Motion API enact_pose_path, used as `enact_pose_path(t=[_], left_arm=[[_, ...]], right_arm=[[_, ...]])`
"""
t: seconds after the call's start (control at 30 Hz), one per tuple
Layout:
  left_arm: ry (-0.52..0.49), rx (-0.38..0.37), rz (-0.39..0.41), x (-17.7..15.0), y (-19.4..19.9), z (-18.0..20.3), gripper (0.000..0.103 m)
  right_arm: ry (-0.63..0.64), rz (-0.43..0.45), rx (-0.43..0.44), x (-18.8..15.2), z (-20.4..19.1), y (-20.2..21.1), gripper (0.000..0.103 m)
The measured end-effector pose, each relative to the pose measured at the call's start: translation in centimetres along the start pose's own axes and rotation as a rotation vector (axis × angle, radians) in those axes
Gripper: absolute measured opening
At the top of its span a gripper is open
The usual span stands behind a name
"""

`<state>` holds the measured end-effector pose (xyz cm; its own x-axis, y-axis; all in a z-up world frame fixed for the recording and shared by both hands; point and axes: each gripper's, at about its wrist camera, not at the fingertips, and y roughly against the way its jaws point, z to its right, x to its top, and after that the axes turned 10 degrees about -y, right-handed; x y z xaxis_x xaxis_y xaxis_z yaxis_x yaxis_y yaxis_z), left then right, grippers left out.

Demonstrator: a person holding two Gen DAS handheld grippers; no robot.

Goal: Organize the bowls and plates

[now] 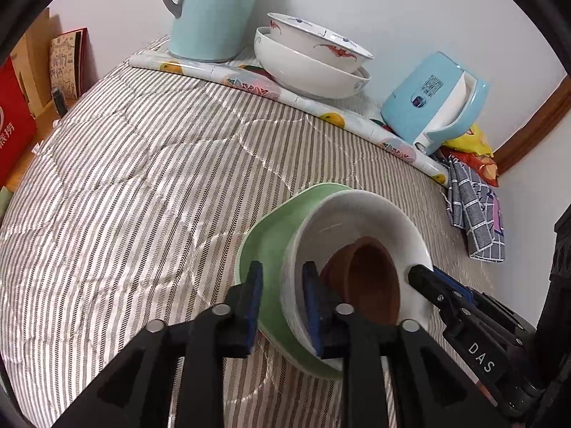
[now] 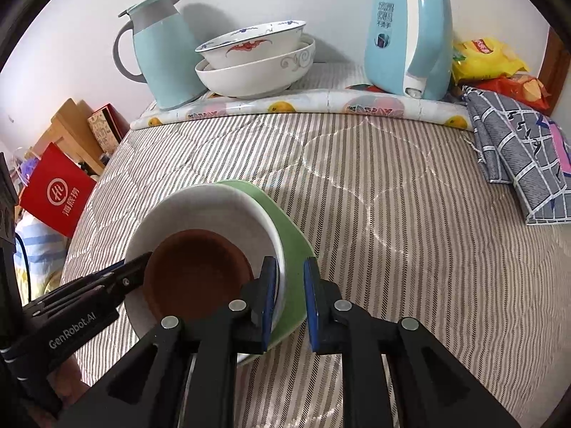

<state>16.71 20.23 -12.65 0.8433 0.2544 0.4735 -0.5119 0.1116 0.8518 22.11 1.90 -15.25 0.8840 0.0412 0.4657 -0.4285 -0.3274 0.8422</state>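
Observation:
A stack sits on the striped quilted cover: a green plate underneath, a white bowl on it, and a small brown bowl inside. My left gripper straddles the white bowl's near wall, one pad outside over the green plate and one inside, with gaps showing, so it is open. Across the stack, my right gripper straddles the rims of the white bowl and green plate, open a little. The brown bowl lies beside its inner finger.
Two nested white patterned bowls stand at the back by the wall, between a mint jug and a blue kettle. A grey checked cloth and snack bags lie at the right. A red bag hangs off the left.

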Motion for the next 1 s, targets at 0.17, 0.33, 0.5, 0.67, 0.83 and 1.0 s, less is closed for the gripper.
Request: enact_pose_path(t=[0.17,0.33,0.5,0.67,0.83,1.0], left_arm=[[0.001,-0.003,0.015,-0.6,1.4,0.3,0.026],[-0.002,-0.006,0.034,-1.4,3.0,1.0,0.031],[-0.036,-0.013,0.07,-2.1,5.0,2.7,0.042],[-0.081,-0.034,0.114,-3.2,7.1,5.2,0.051],[-0.118,-0.042,0.147,-4.8,9.0,7.8,0.058],[-0.172,-0.025,0.2,-6.9,11.4,10.3,0.07]], right_arm=[[-0.006,0.014,0.002,-0.5,0.4,1.2,0.023],[-0.009,0.04,0.001,-1.3,1.0,3.3,0.029],[-0.021,0.104,-0.02,-2.2,2.3,6.5,0.048],[-0.044,0.129,-0.048,-3.3,4.2,9.4,0.057],[-0.068,0.196,-0.118,-5.4,6.3,12.8,0.065],[-0.1,0.228,-0.125,-7.5,8.1,15.6,0.065]])
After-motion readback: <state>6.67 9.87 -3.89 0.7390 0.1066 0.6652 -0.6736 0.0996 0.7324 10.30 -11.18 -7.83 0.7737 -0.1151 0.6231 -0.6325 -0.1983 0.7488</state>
